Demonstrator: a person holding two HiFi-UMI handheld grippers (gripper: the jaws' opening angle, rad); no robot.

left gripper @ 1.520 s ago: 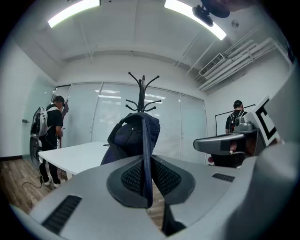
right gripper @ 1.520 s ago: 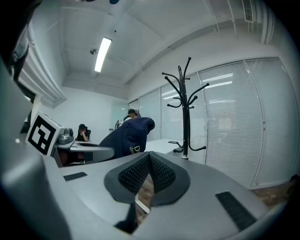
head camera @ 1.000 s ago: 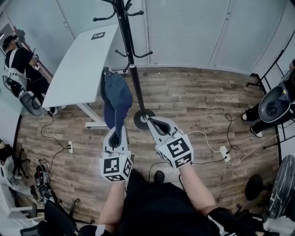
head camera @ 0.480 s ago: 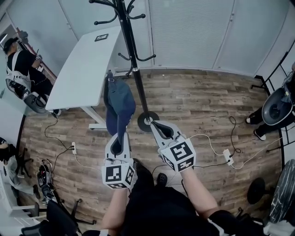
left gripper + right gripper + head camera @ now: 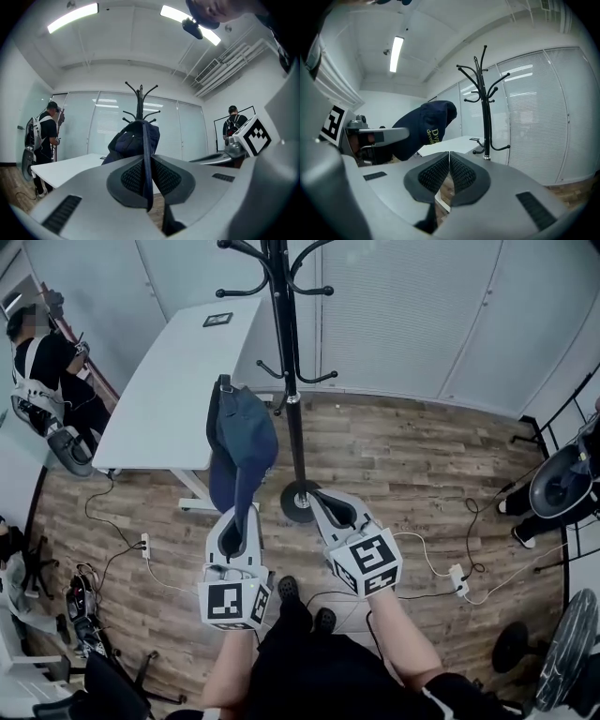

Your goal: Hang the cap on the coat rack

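A navy blue cap (image 5: 240,442) hangs in the air by its brim, pinched in my left gripper (image 5: 234,521). In the left gripper view the brim (image 5: 146,168) runs edge-on between the shut jaws, with the cap's crown (image 5: 133,140) in front of the coat rack (image 5: 140,101). The black coat rack (image 5: 289,381) stands just right of the cap, its round base (image 5: 296,500) on the floor. My right gripper (image 5: 323,501) sits beside that base, jaws shut with nothing between them. In the right gripper view the cap (image 5: 424,129) is at the left and the coat rack (image 5: 484,93) at the right.
A white table (image 5: 173,390) stands left of the rack. A person (image 5: 42,371) stands at the far left, another person (image 5: 562,460) at the right edge. Cables and power strips (image 5: 457,577) lie on the wooden floor. White blinds (image 5: 403,306) run along the back.
The left gripper has lifted the cap a little and carried it closer to the rack pole. The view has shifted, so the rack now sits further right in the frame.
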